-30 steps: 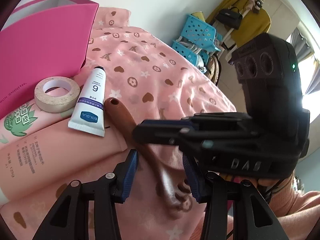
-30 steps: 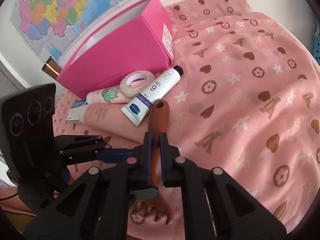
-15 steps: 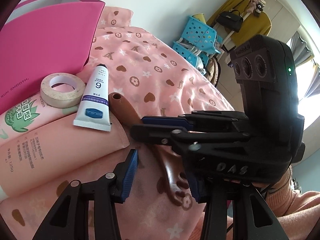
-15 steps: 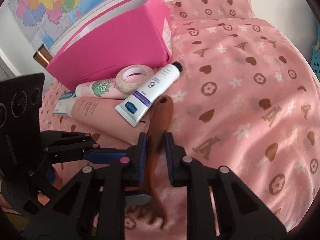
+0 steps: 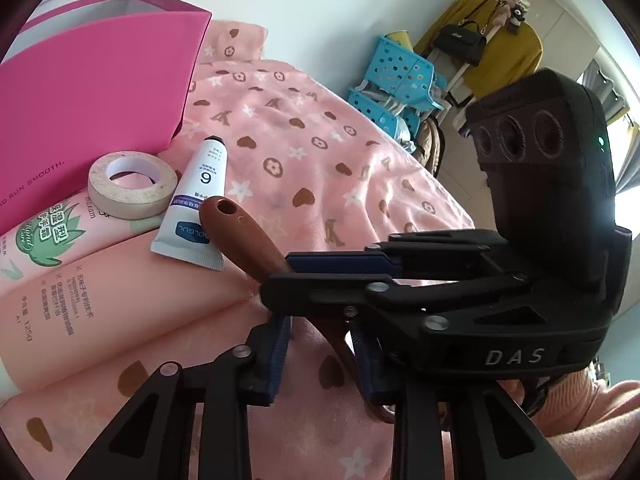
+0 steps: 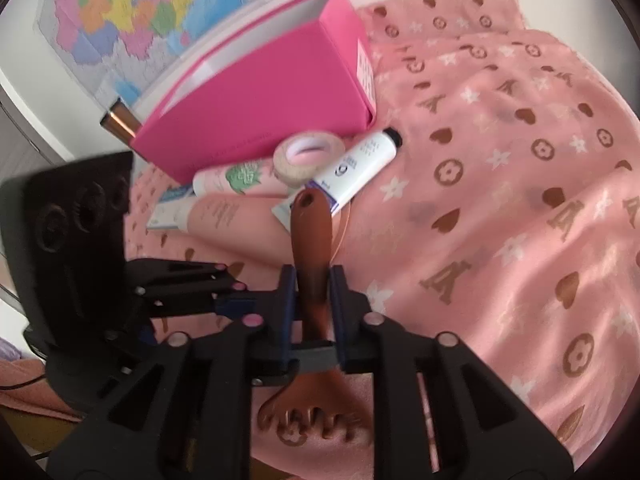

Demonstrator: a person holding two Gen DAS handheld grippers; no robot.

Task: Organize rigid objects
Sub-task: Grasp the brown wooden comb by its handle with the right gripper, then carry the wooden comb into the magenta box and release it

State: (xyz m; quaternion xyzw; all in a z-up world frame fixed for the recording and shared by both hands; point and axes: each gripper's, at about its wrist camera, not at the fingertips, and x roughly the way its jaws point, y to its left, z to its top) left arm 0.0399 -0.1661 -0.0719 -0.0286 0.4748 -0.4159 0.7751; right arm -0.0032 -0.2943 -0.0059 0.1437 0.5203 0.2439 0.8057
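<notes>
The right tool has its blue pads either side of the handle of a brown wooden back scratcher, and its jaws are opening. In the left wrist view the left tool is clamped on the same handle, low in the frame. The scratcher's holed end points toward the upper left, its clawed head at bottom centre over the pink patterned bedspread. Just beyond lie a white hand cream tube, a tape roll, a pink lotion tube and a pink box.
</notes>
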